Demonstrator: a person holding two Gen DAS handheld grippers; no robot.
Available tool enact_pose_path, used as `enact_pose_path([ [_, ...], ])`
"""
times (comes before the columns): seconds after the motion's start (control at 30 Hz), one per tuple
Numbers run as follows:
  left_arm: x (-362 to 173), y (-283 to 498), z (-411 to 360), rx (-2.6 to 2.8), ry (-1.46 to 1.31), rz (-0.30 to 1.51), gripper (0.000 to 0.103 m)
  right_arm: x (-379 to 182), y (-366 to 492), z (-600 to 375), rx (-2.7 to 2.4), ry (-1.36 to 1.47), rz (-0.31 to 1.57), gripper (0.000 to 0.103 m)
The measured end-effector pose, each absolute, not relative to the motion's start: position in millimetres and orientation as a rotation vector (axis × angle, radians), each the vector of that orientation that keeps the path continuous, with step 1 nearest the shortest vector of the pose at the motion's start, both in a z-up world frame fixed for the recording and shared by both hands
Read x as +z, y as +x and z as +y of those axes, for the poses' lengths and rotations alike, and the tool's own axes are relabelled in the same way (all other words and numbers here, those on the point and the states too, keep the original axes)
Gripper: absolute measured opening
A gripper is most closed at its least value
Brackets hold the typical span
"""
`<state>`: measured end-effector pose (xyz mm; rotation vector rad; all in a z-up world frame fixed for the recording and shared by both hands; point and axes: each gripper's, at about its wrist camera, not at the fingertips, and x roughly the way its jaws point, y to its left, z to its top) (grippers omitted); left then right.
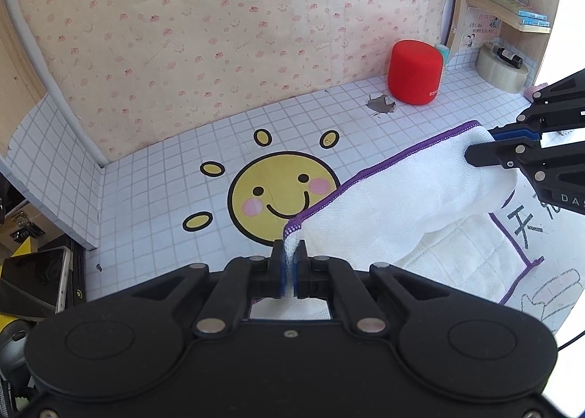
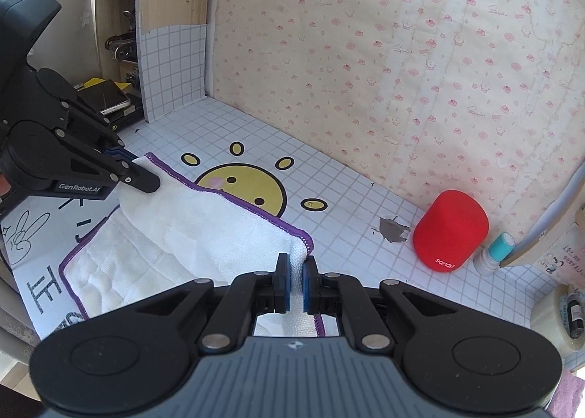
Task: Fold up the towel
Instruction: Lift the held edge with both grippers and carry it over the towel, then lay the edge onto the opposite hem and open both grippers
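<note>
The left tool and right tool each pinch a corner of the white purple-hemmed cotton towel, lifted at 3 o'clock over its flat half on the tiled surface; the first fold appears roughly half complete.

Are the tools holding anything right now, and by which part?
Yes. Both hold the towel: the left tool is shut on one purple-edged corner, the right tool on the neighbouring corner, with that edge lifted over the rest.
</note>
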<state>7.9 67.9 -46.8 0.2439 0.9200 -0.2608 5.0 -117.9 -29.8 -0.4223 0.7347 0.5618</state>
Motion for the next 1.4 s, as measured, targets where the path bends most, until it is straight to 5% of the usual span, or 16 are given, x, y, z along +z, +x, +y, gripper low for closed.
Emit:
enact_pose_path([
  [0.7, -77, -35, 56, -0.143, 0.204, 1.011, 0.009, -62, -29, -125, 0.699, -0.49, 0.806, 0.006],
  [0.93, -75, -49, 57, -0.108, 0.187, 1.015, 0.024, -70, -37, -131, 0.726, -0.511, 0.842, 0.024],
  [1.4, -80, -74, 66, -0.051, 0.171, 1.074, 0.03, -79, -54, -145, 0.768, -0.556, 0.887, 0.031],
])
